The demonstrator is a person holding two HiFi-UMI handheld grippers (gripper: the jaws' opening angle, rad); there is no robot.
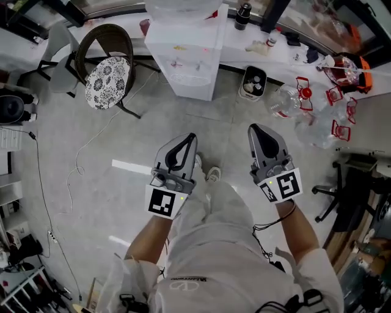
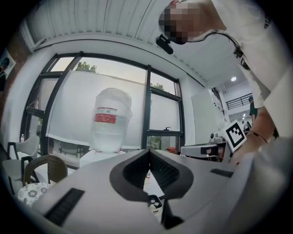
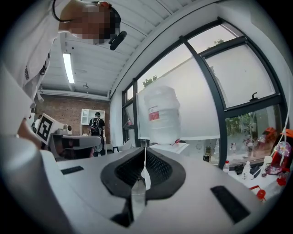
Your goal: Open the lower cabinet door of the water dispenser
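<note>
While only the head view shows a shoe, left tool and right tool are clenched empty.

Quick headcount: 1 water dispenser with 1 big bottle on top, 1 wicker chair with 1 floral cushion, 1 small bin, 1 black flask, and 2 grippers: left gripper, right gripper. Clear jugs with red handles: four I think, but they're see-through and overlap, so it's hard to say.
</note>
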